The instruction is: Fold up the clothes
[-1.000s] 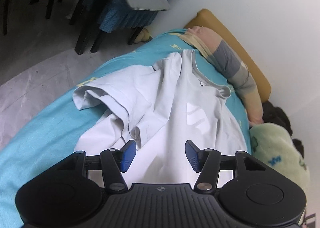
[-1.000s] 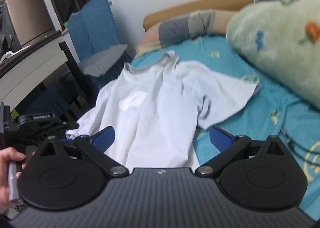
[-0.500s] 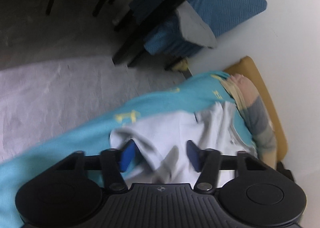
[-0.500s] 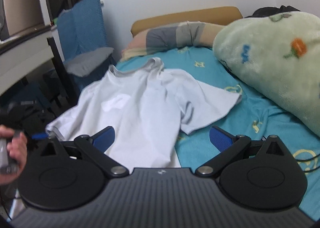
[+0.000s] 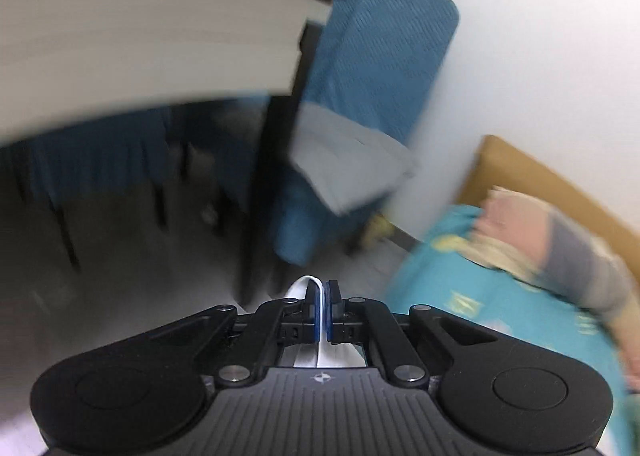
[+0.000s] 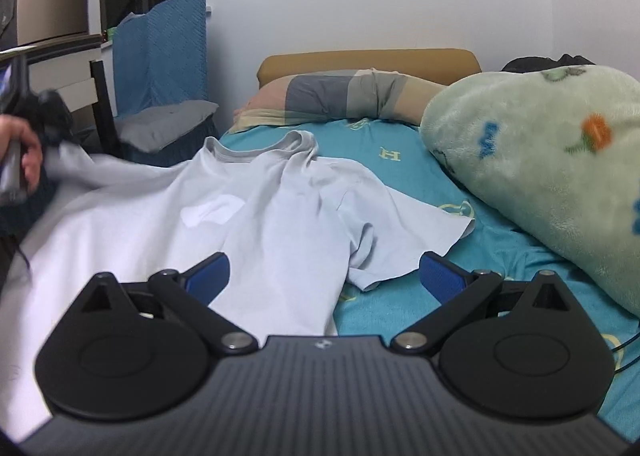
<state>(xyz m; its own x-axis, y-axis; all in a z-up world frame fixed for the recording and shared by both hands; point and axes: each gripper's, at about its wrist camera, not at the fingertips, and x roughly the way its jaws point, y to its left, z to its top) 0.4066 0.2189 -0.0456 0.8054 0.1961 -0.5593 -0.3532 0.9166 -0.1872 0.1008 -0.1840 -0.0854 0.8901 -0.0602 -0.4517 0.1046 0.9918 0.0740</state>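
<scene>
A white T-shirt [image 6: 256, 215] lies spread on the teal bed sheet [image 6: 400, 159], collar toward the headboard, one sleeve out to the right. My left gripper [image 5: 323, 302] is shut on a fold of the T-shirt [image 5: 310, 284], lifted off the bed's left edge; the right wrist view shows it at far left [image 6: 44, 111], pulling the cloth up. My right gripper [image 6: 324, 276] is open and empty, low over the shirt's hem, its right finger over the sheet beside the right sleeve.
A striped pillow [image 6: 344, 95] lies against the tan headboard [image 6: 368, 57]. A green plush blanket [image 6: 540, 167] fills the bed's right side. A blue-covered chair with a grey cushion [image 6: 168, 119] and a desk [image 5: 140, 35] stand left of the bed.
My left gripper closed on the shirt's left sleeve edge and lifted it, swinging to face the chair and desk. My right gripper dropped lower toward the hem and stayed open.
</scene>
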